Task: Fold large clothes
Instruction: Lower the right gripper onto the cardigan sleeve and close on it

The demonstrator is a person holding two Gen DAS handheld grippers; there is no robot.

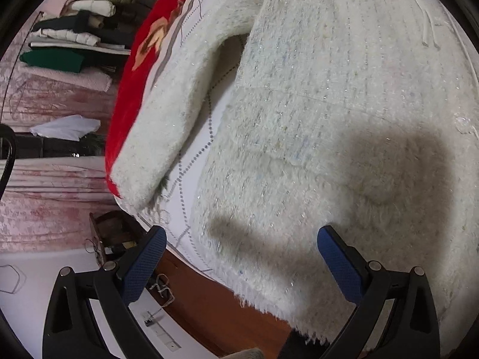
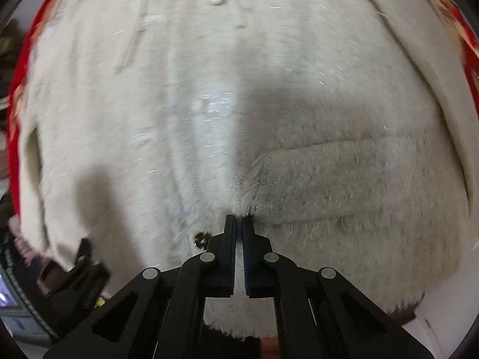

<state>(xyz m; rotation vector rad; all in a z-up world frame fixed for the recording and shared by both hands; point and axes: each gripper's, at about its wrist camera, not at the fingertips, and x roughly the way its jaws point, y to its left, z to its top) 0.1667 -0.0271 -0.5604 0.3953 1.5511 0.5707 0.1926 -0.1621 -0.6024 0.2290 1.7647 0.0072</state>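
Observation:
A large fluffy white sweater (image 1: 329, 104) with glittery threads lies flat on a bed, its hem hanging over the near edge. Its left sleeve (image 1: 167, 113) lies stretched toward the bed's left side. My left gripper (image 1: 239, 236) is open and empty, hovering over the hem. In the right wrist view the same sweater (image 2: 179, 104) fills the frame. My right gripper (image 2: 239, 218) is shut on the cuff of the right sleeve (image 2: 344, 185), which lies folded across the sweater's body.
The bed has a white patterned sheet (image 1: 191, 161) and a red flowered blanket (image 1: 131, 89) along its left side. A stack of folded clothes (image 1: 74, 30) sits at the far left. The wooden bed edge (image 1: 209, 302) and floor lie below.

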